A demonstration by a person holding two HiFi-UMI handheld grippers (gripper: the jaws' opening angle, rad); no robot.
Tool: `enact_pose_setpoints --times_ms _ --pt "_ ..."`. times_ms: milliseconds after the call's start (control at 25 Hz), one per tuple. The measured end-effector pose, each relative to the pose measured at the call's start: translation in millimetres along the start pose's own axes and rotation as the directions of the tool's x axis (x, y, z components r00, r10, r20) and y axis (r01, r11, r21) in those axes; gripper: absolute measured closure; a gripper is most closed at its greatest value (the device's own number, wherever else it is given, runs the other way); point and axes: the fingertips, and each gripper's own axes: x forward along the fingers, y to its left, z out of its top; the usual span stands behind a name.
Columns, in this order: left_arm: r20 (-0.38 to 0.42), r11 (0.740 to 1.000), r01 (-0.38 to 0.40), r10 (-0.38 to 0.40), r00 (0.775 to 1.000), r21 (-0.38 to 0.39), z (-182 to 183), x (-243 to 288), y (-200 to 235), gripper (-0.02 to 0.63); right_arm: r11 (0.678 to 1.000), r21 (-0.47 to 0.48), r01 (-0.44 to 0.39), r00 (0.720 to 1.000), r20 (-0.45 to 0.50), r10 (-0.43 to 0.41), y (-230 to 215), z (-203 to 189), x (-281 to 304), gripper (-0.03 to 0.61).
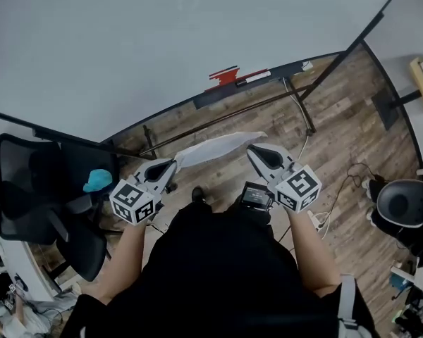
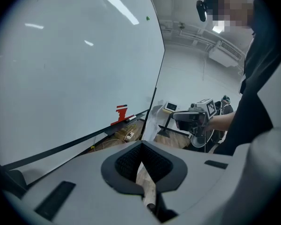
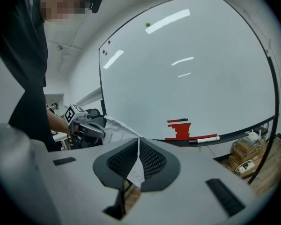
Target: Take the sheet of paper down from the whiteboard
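Left claw (image 1: 170,166): closed tight on one end of the sheet of paper (image 1: 218,146). In the left gripper view (image 2: 141,146) the paper's edge (image 2: 146,179) runs down through the seam between the ribbed pads.
Right claw (image 1: 256,152): also pinched shut on the paper's other end. In the right gripper view (image 3: 138,142) a white corner (image 3: 135,170) sticks out below the closed pads.
Sheet of paper: off the whiteboard (image 1: 162,41), hanging in the air between the two claws as a slightly sagging, creased band. It is in front of the person's body and above the wood floor (image 1: 338,118). From the right gripper view its crumpled face (image 3: 113,128) shows faint print, too small to read.
Arms: both forearms reach forward from a dark garment, each hand behind its marker cube.
Office chair (image 1: 49,203): black mesh, at the person's left, with a teal object (image 1: 97,180) on it.
Tray: a dark ledge along the board's lower edge carries a red object (image 1: 224,74) and, just beside it, a marker pen (image 1: 257,77).
Whiteboard: blank surface on a black stand. A small green magnet (image 3: 147,24) sits near the top and two red ones (image 3: 105,50) near its edge.
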Motion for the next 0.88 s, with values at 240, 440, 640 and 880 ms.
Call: enact_pose_setpoints --times_ms 240,440,640,880 --pt "0.017 1.0 0.031 -0.031 0.999 0.007 -0.9 2.5 -11.4 0.603 1.0 0.007 -0.023 0.999 -0.023 0.023 7.3 -8.9 3.0 0.554" --pt "0.028 0.999 0.036 -0.036 0.999 0.012 5.0 -0.2 -17.3 0.603 0.999 0.01 -0.037 0.999 -0.022 0.037 10.8 -9.6 3.7 0.554" --pt "0.032 0.999 0.036 -0.037 0.999 0.01 7.7 -5.9 -20.8 0.603 0.999 0.023 -0.039 0.999 -0.01 0.04 10.9 -9.8 7.0 0.554" --pt "0.046 0.999 0.038 -0.037 0.998 -0.006 11.8 -4.4 -30.5 0.603 0.998 0.05 -0.04 0.999 -0.006 0.041 12.3 -17.1 -0.9 0.554"
